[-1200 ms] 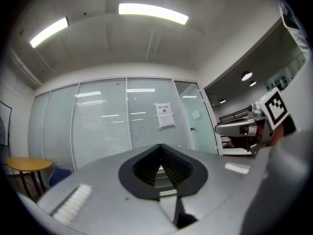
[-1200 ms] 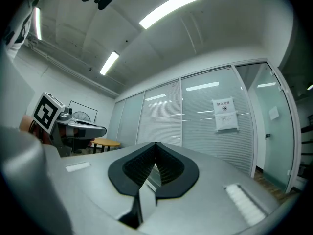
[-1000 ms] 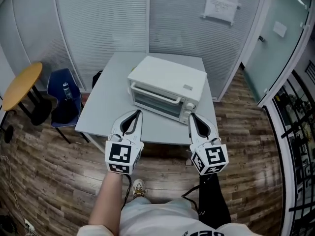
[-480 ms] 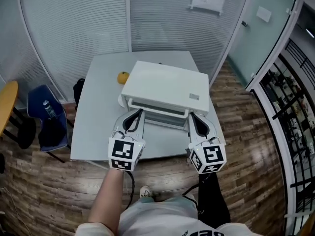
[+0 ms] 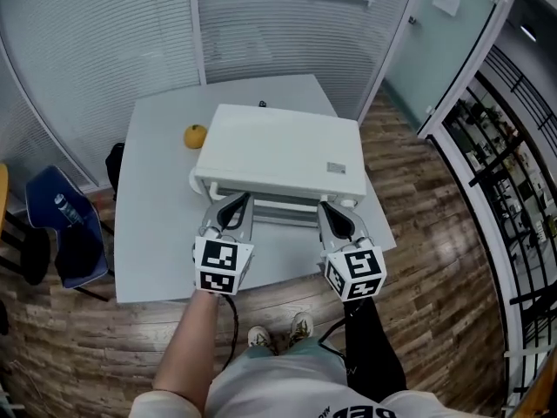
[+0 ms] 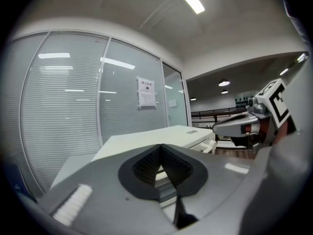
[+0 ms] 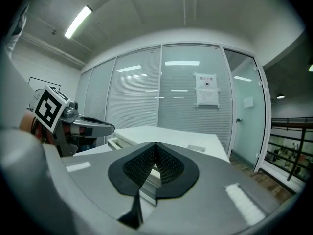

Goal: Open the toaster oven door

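A white toaster oven (image 5: 278,151) stands on a pale grey table (image 5: 148,233), seen from above, with its door closed. Its handle bar (image 5: 274,197) runs along the front top edge. My left gripper (image 5: 238,201) is shut and empty, its tip just in front of the door's left part. My right gripper (image 5: 327,209) is also shut and empty, by the door's right end near the knobs. In the left gripper view the jaws (image 6: 160,146) meet in front of the oven's top (image 6: 146,137). The right gripper view shows the same (image 7: 155,144), with the oven (image 7: 176,137) behind.
An orange (image 5: 195,136) lies on the table left of the oven. A blue chair (image 5: 61,233) with a bottle stands left of the table. Glass walls with blinds close off the back, and a railing (image 5: 513,164) runs along the right. The floor is wood.
The head view has moved in over the table, so the oven is now seen from above and the orange has come into sight. Both shut grippers have come close to the oven's front.
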Motion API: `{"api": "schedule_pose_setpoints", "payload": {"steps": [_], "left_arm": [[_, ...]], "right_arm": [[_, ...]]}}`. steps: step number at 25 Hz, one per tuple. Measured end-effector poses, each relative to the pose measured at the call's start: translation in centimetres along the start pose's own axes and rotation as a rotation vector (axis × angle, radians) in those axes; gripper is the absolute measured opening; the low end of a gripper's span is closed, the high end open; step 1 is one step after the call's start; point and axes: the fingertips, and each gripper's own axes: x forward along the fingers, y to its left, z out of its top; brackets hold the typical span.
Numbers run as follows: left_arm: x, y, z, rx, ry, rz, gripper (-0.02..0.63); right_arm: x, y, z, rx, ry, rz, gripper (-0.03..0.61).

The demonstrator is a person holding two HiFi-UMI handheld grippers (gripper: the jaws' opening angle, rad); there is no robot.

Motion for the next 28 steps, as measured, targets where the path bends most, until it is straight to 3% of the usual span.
{"api": "schedule_pose_setpoints", "payload": {"steps": [9,18,28], "left_arm": [[3.8,0.4,-4.8,-0.023,0.133,-0.026,0.055],[4.8,0.7,-5.0,-0.045,0.133,0.002,0.055],[3.2,0.1,-5.9,-0.115,0.145,0.005,0.055]], "right_arm": [[3.8,-0.6,-4.1,-0.002,0.132,-0.005,0.005],[5.2,-1.5,-5.4,0.049,0.212,-0.022,0.003],[3.8,-0.6,-6.1,0.026,0.254,-0.029,0.003]]}}
